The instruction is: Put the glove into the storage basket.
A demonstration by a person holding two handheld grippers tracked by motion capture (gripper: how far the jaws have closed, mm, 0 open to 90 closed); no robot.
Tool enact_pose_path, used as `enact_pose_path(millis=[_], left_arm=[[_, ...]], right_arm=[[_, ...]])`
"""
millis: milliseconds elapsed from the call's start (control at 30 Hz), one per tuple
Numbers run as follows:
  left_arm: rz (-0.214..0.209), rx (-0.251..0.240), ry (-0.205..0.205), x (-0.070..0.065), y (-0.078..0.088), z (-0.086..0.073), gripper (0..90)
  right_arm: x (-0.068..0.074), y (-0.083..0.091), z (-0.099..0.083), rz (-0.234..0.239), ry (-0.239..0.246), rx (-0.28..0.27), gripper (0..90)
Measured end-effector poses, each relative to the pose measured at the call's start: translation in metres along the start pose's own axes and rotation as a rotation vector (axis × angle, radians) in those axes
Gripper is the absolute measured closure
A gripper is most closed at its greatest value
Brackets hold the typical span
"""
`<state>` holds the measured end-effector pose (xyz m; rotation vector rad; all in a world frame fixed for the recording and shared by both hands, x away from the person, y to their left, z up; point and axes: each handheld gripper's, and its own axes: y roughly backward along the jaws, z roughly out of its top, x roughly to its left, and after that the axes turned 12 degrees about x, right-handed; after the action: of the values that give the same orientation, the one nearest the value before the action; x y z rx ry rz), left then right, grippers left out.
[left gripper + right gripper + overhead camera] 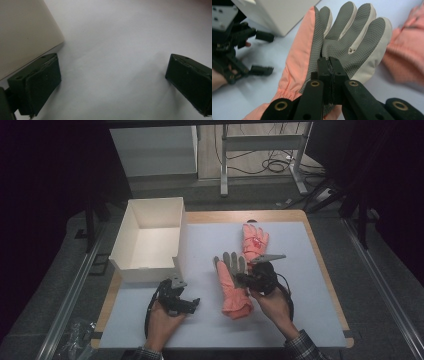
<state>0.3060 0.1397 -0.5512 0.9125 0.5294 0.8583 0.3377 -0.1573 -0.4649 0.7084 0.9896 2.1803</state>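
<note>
Room: dark surroundings, grey floor, a metal frame and loose cables on the floor beyond the bench (320,250), which is wood-edged with a pale white mat on top.
Landmark: open white rectangular cardboard box (150,240), at the far left of the bench, empty inside.
Near glove: salmon-pink fabric glove with a grey textured palm and pale fingertips (231,285), lying palm up to the right of the box, cuff toward the person, fingers pointing away.
Far glove: second salmon-pink glove (254,241), farther right of the box and beyond the first one, back side up; whether the two touch cannot be told.
Right tongs (243,279): jaws pressed together, pinching the grey palm of the near glove, as the right gripper view shows (329,67).
Left tongs (192,303): jaws spread wide, holding nothing, over bare mat just in front of the box's near right corner.
Hands: left hand (162,317) and right hand (272,302) enter from the near edge, each gripping its tool.
</note>
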Motion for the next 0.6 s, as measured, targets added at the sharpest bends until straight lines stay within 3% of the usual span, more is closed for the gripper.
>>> enact_pose_path(millis=[233,333,433,600], left_arm=[[0.001,0.000,0.001,0.000,0.000,0.000,0.0],[0.001,0.000,0.001,0.000,0.000,0.000,0.0],[0.001,0.000,0.001,0.000,0.000,0.000,0.0],[0.001,0.000,0.001,0.000,0.000,0.000,0.0]], right_arm=[[0.002,-0.015,-0.023,-0.006,-0.011,0.022,88.0],[0.002,-0.024,-0.028,-0.038,0.011,0.036,86.3],[-0.001,-0.022,-0.027,-0.032,0.028,0.029,79.8],[-0.007,-0.008,-0.019,-0.060,0.055,0.008,68.5]])
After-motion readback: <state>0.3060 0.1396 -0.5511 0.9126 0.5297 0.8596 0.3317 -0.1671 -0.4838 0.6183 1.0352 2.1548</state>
